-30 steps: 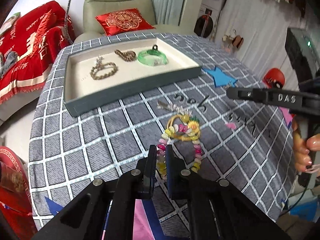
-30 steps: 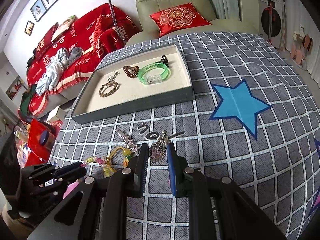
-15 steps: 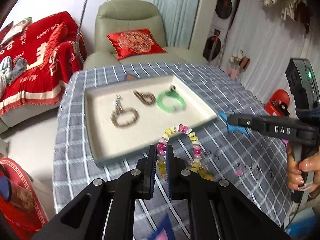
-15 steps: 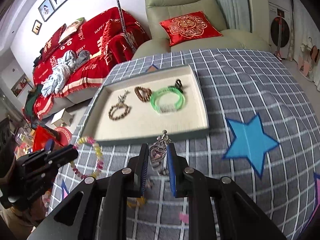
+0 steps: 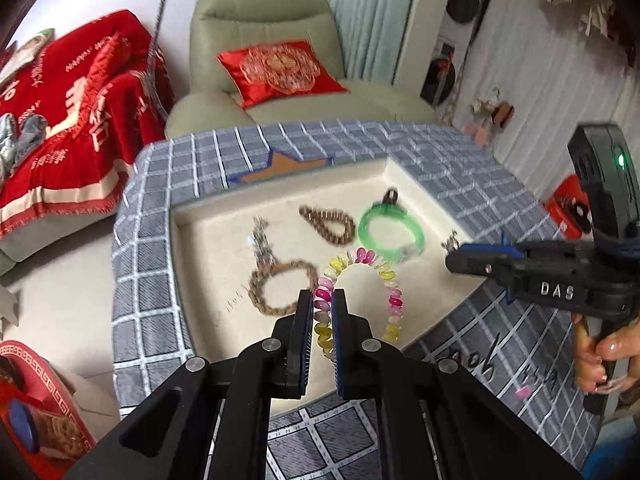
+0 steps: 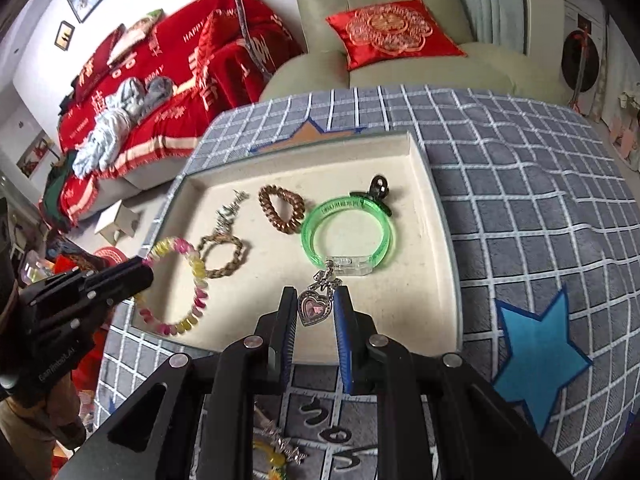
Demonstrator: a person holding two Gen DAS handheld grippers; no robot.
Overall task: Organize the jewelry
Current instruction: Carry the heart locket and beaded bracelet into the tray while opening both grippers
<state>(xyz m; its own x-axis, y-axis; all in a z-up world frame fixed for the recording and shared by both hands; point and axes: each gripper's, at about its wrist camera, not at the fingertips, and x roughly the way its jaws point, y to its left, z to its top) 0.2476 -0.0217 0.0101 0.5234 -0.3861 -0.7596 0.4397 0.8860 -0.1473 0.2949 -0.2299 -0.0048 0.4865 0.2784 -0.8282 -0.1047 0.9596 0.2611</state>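
I am clamping my left gripper (image 5: 322, 312) on a bracelet of glossy pink, yellow and pale oval beads (image 5: 362, 258), its loop hanging from my pads above the near edge of the shallow cream-lined jewellery tray (image 6: 434, 200). My right gripper (image 6: 314, 312) is pinching a silver heart pendant with a pink stone (image 6: 315, 309), whose sparkly bow-shaped top is sticking out past my fingertips, over the near part of the tray. Lying inside the tray are a translucent green bangle with a clear clasp (image 6: 348, 232) toward the right side, a small coppery chain bracelet (image 6: 280, 210) at the middle, and a twisted gold rope bracelet with a silver charm (image 6: 222, 256) toward the left. The tray is resting on a grey checked tablecloth (image 6: 520, 208).
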